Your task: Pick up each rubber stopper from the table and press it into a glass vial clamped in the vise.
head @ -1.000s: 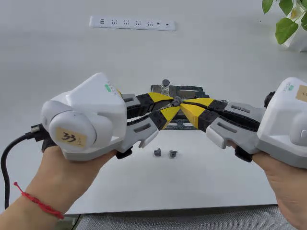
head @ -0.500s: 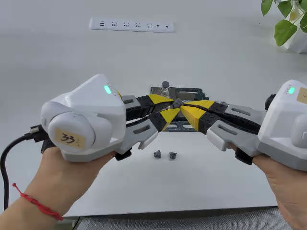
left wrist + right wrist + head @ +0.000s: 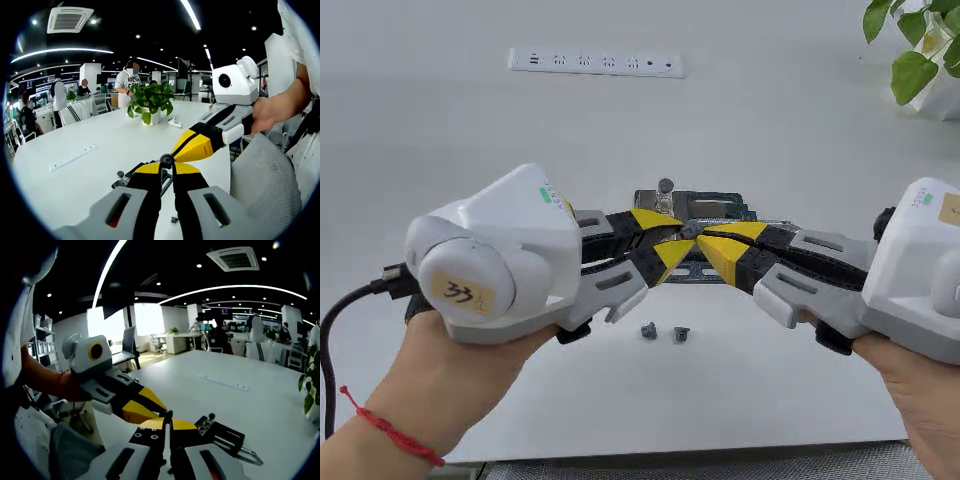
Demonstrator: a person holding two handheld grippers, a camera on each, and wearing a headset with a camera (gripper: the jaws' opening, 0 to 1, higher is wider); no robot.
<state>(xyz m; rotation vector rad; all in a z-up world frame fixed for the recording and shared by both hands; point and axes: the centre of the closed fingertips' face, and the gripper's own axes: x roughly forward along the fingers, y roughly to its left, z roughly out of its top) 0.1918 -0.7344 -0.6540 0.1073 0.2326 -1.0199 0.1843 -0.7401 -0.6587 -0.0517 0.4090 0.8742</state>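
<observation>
White table [image 3: 770, 120] below: left gripper [image 3: 166, 165] jaws pinch stopper [image 3: 166, 160]; right gripper [image 3: 167, 419] jaws closed (touching it).

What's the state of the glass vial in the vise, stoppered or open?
Stoppered: a dark rubber stopper caps the upright glass vial.

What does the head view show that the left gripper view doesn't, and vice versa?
Head view: black cable behind the left gripper, red string on the person's wrist. Left gripper view: square ceiling air vent, standing people in the background, grey mesh chair. Both: white power strip, black vise with a stoppered glass vial, right gripper meeting the left one at a small grey rubber stopper.
</observation>
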